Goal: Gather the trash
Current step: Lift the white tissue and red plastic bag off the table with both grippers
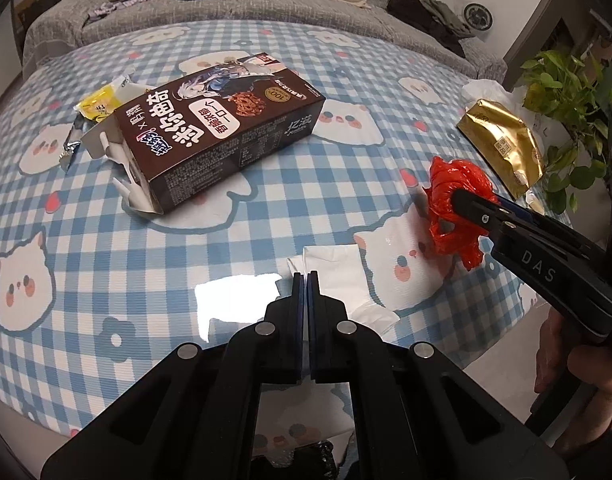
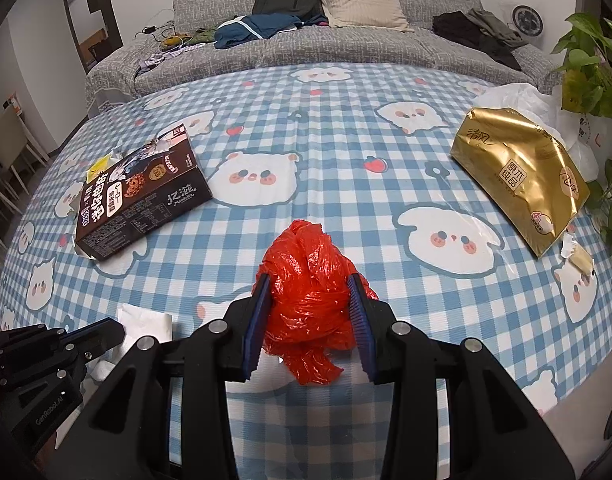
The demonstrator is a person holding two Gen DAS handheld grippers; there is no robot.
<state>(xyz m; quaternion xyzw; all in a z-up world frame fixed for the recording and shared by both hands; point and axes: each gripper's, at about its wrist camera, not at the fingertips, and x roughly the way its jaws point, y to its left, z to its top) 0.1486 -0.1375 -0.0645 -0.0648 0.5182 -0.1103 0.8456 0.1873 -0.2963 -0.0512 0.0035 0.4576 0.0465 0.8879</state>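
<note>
Right tongs [image 2: 310, 312] clamped on crumpled red plastic bag [image 2: 306, 304], blue pads pressed into both sides, bag bulging up between them and trailing a tail below. Held just above checked blue-and-white table [image 2: 345, 152], near front edge. Left tongs [image 1: 306, 280] fully closed, pads flat together, nothing between; tips over white tissue [image 1: 337, 276] lying flat on table, contact not resolvable. Dark brown snack box [image 1: 222, 128] on its side toward far left, near end flap torn open. Yellow wrapper [image 1: 100, 100] and silver scraps just behind box. Gold tissue pack [image 2: 521, 172] at right edge of table, white plastic bag [image 2: 521, 100] behind it, well apart from red bag. Potted green plant [image 2: 597, 64] beside right edge.
</note>
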